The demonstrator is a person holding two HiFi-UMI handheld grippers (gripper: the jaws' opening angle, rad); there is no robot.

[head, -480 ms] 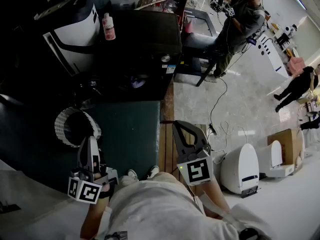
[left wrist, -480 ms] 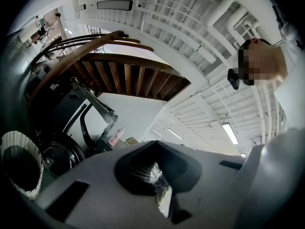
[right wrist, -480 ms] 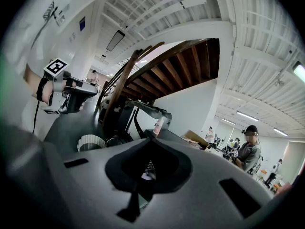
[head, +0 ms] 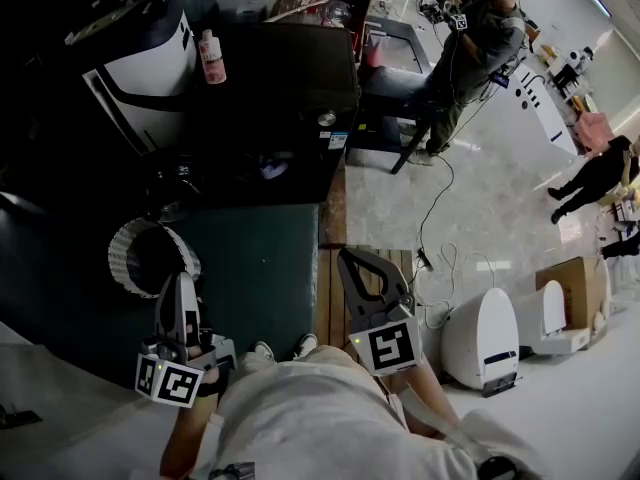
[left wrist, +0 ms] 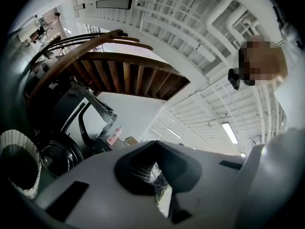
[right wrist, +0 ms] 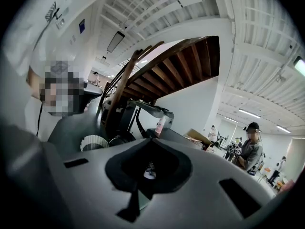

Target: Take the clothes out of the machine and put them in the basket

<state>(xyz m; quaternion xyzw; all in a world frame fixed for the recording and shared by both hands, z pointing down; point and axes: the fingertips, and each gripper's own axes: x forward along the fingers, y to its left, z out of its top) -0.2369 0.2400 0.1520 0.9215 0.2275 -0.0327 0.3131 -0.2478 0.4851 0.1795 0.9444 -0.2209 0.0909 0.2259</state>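
1. Clothes: none are showing in any view. Neither claw is carrying any, and the inside of the basket [head: 122, 246] is looking too dark to tell if anything's lying in it. Prob. they're all sitting in the machine [left wrist: 58, 159].
2. Machine: its round front is showing just beside the basket, on the basket's far side. It's too dark to tell whether the door is standing open.
3. Basket: white and ribbed, it's standing upright on the dark green floor mat [head: 262, 268], w/ its mouth facing up.
4. Left claw [head: 180, 283]: it's hovering near the basket's near-right rim, not touching it. The jaws are pressing together w/ nothing betw. them.
5. Right claw [head: 350, 260]: it's hanging well to the right of the basket, past the mat's edge. The jaws are closed tight and gripping nothing.
6. Progress, judging from this: the task is looking like it's at the very start, w/ nothing moved over as far as I can see. What's left is approx. everything: reaching past the basket to the machine, getting at the drum, pulling the garments out and dropping them in the basket.
7. Further out: a pink bottle [head: 210, 56] is standing on the dark counter [head: 295, 63] well beyond the basket. A bystander [head: 480, 43] is standing far off to the basket's right.
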